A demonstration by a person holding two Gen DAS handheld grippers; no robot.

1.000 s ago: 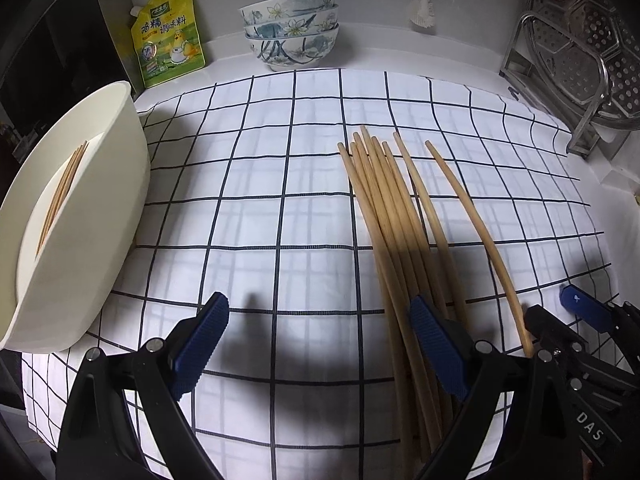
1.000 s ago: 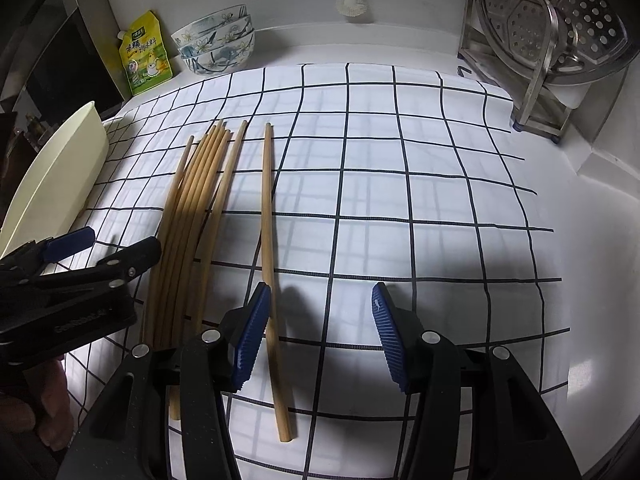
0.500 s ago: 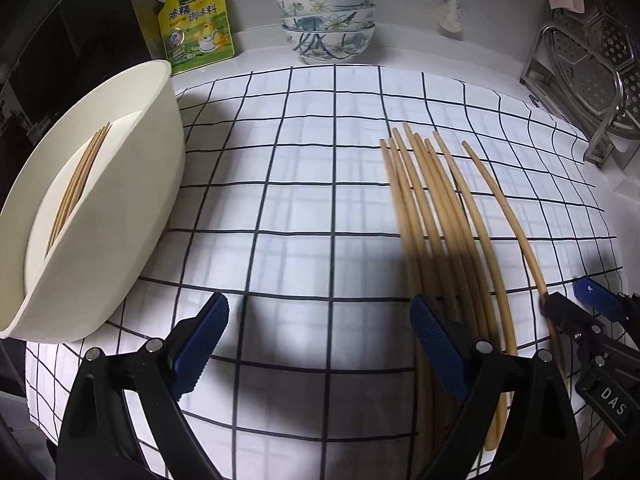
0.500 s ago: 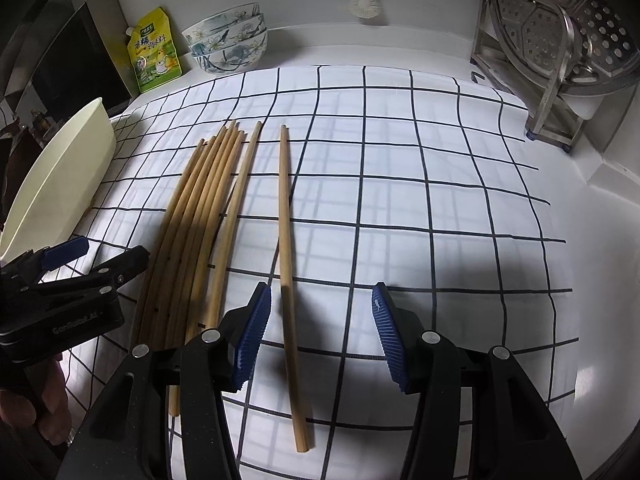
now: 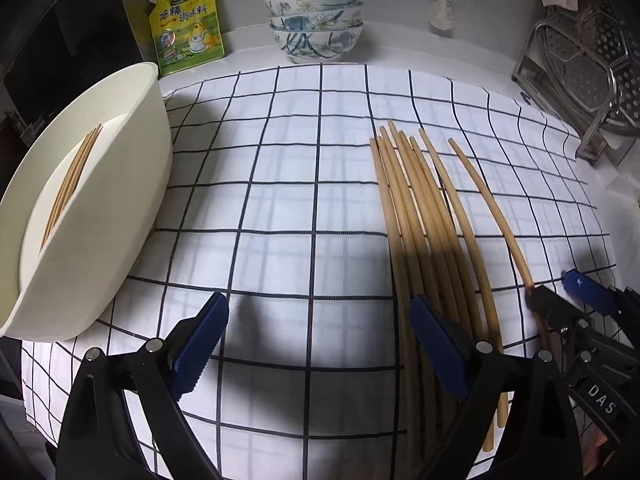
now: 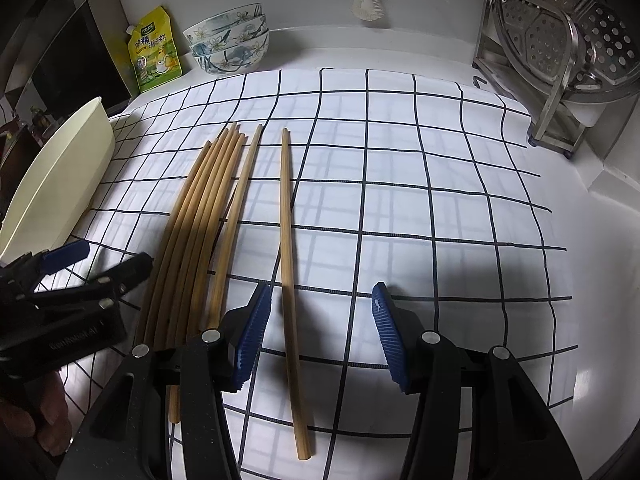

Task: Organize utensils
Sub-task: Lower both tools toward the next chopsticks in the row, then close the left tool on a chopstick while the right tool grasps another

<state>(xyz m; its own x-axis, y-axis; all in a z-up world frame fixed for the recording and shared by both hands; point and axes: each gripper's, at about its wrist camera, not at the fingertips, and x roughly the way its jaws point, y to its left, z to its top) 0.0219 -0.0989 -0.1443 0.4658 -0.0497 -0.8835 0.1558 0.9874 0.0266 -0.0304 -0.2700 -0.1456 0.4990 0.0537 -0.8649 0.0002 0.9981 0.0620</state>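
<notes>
Several bamboo chopsticks (image 5: 420,220) lie bunched on a black-and-white checked cloth (image 5: 280,200), with a single chopstick (image 5: 492,208) apart on their right. My left gripper (image 5: 320,344) is open over bare cloth left of the bundle, its right finger above the bundle's near ends. In the right wrist view the single chopstick (image 6: 286,240) runs between the jaws of my open right gripper (image 6: 320,336), nearer the left pad, with no pad pressing it. The bundle (image 6: 200,220) lies left of it. A cream tub (image 5: 100,220) on the left holds several chopsticks (image 5: 72,184).
Stacked floral bowls (image 5: 316,24) and a yellow pouch (image 5: 184,24) stand at the back by the wall. A steel rack with a steamer tray (image 6: 560,60) stands at the back right. A brush (image 6: 368,4) hangs on the wall. A dark appliance is behind the tub.
Both views have shifted a little. The single chopstick, earlier against the right gripper's left pad, now lies more clearly between the jaws. Neither gripper's opening has changed.
</notes>
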